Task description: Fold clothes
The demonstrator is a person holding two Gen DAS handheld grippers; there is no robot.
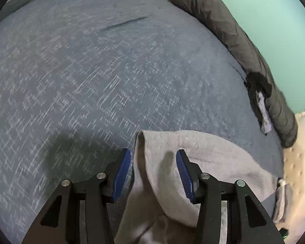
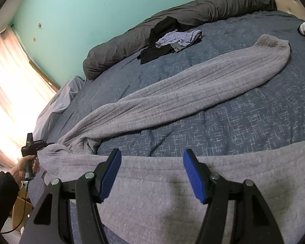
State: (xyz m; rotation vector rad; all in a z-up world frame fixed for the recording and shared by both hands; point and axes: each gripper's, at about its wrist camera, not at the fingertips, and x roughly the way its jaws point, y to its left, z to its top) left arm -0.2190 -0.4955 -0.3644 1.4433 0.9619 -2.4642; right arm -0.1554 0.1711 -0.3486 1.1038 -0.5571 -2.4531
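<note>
The right tongs (image 2: 152, 172) are wide apart over the near edge of the grey sweater (image 2: 172, 101), likely ready to grab it. The left tongs (image 1: 153, 172) are apart too, with a sweater fold between them. The sweater lies on the blue bed (image 2: 254, 111), one sleeve stretched far out. Farther back lie small clothes (image 2: 179, 37). No writing shows.

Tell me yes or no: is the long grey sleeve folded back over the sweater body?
No. In the right wrist view the sleeve lies stretched out across the blue bedspread, its cuff far from the body.
</note>
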